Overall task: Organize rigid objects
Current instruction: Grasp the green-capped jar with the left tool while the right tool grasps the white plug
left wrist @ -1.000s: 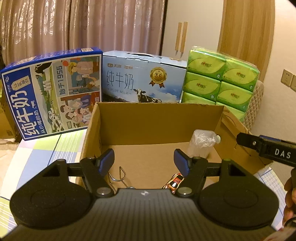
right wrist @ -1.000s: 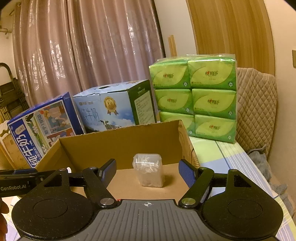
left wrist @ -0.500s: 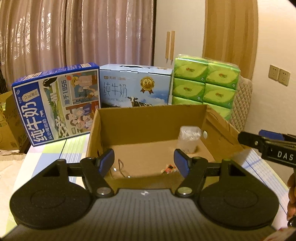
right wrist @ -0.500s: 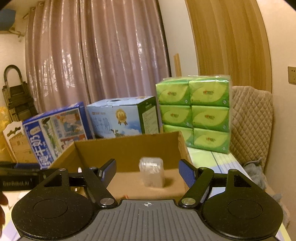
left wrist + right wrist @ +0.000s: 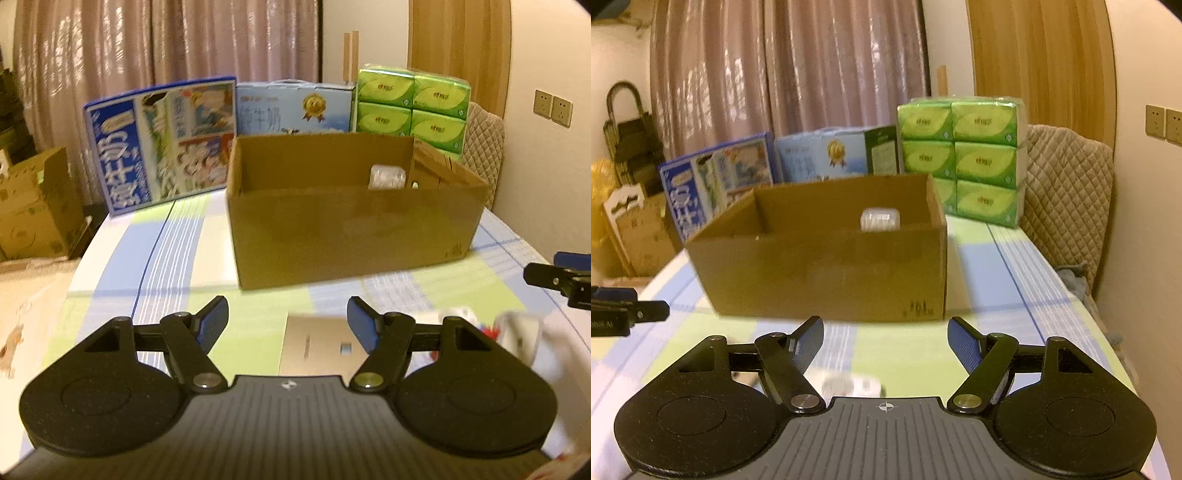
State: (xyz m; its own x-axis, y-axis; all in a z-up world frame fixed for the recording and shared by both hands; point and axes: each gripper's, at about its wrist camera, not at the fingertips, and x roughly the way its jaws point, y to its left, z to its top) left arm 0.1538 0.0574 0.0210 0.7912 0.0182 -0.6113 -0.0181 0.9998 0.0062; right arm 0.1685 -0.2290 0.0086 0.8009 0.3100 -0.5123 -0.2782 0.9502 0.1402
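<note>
An open cardboard box (image 5: 351, 236) (image 5: 820, 273) stands on the striped cloth ahead of both grippers. A clear plastic container (image 5: 387, 176) (image 5: 880, 220) shows inside it near the right wall. My left gripper (image 5: 288, 317) is open and empty, back from the box, over a flat grey card (image 5: 317, 347). To its right lie blurred white and red items (image 5: 517, 332). My right gripper (image 5: 885, 338) is open and empty, also short of the box, above a blurred white object (image 5: 849, 386). Each gripper's tip shows at the edge of the other's view.
Two blue milk cartons (image 5: 162, 144) (image 5: 295, 109) and stacked green tissue packs (image 5: 413, 107) (image 5: 960, 158) line up behind the box. A quilted chair back (image 5: 1067, 192) is at the right, brown boxes (image 5: 33, 206) at the left off the table.
Both grippers have pulled back from over the box's inside to the table in front of it; the box's front wall now faces me. Jaw openings are unchanged.
</note>
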